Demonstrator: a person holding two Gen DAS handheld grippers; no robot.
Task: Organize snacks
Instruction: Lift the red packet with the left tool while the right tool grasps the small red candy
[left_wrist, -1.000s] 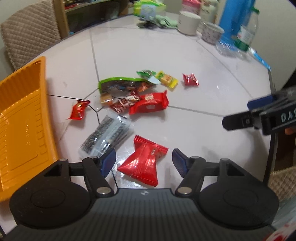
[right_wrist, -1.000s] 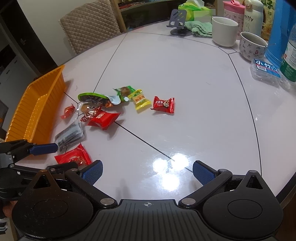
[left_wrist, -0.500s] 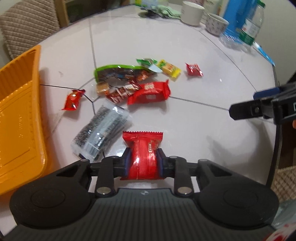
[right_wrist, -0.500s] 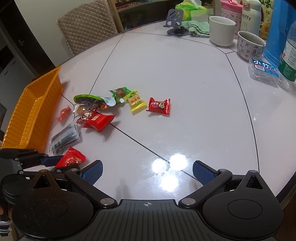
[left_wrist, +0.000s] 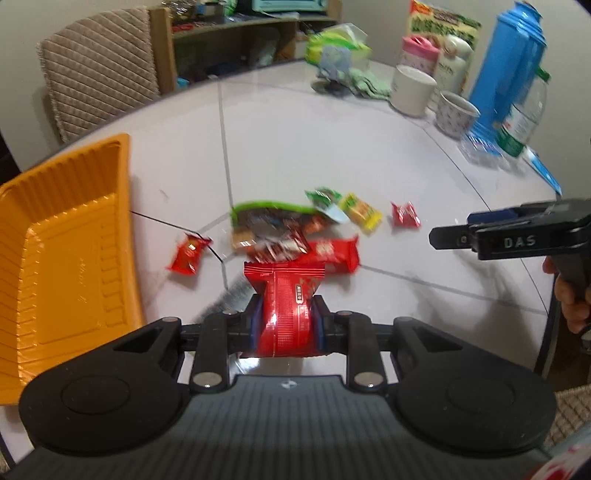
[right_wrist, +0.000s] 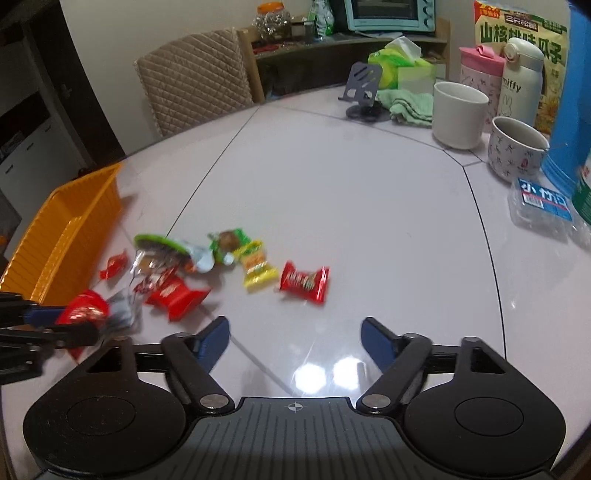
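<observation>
Left gripper (left_wrist: 287, 324) jaws clamped on red snack packet (left_wrist: 286, 306), lifted off counter (left_wrist: 332, 155). Right gripper (right_wrist: 295, 338) jaws wide, idle. We carry packet left over orange tray (left_wrist: 66, 258), release low, avoid flinging.

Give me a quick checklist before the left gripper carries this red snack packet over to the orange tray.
1. Grasp: left gripper shut on the red snack packet at its middle: ok.
2. Packet lifted off the table: cannot tell.
3. Orange tray in view to the left, with bare floor showing: ok.
4. Path left toward the tray: the small red candy lies on the table between, so carry above it: ok.
5. Right gripper open, holding nothing, off to the right of the pile: ok.
6. Image sharpness: snack pile blurred: not ok.
</observation>
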